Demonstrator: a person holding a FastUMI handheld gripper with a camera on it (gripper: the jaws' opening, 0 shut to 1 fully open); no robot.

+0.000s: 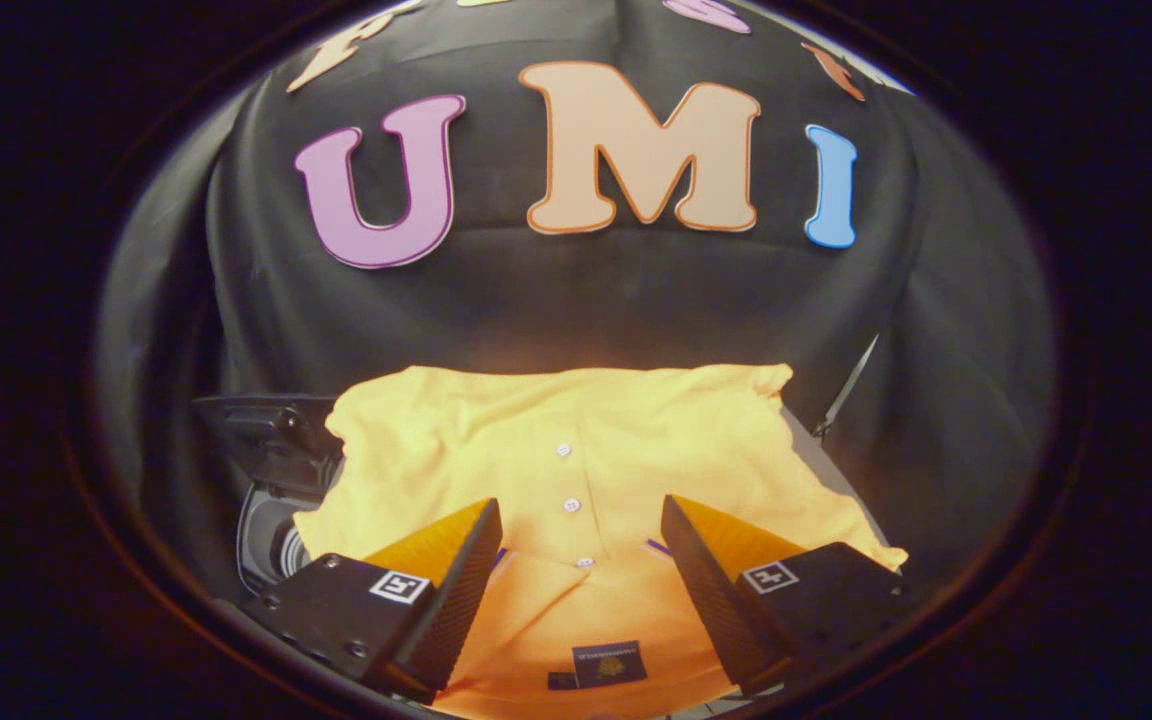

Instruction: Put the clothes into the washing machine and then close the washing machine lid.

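Black cloth backs the booth where a yellow shirt (pixel 576 450) lies spread flat, collar toward the gripper (pixel 581 545). Its fingers stand wide apart over the button placket, holding nothing, apparently poised to pinch fabric; the washing machine (pixel 271 520) sits dark beside the shirt.

We see a black cloth (pixel 576 290) hung as the booth's back wall, sagging in soft folds and creased across its middle, with more dark fabric wrapping round at both sides. Warm light pools low in front of it, while the upper cloth stays dim. Near the cloth's lower right fold we make out a thin dark strap or tie (pixel 848 388) slanting upward.
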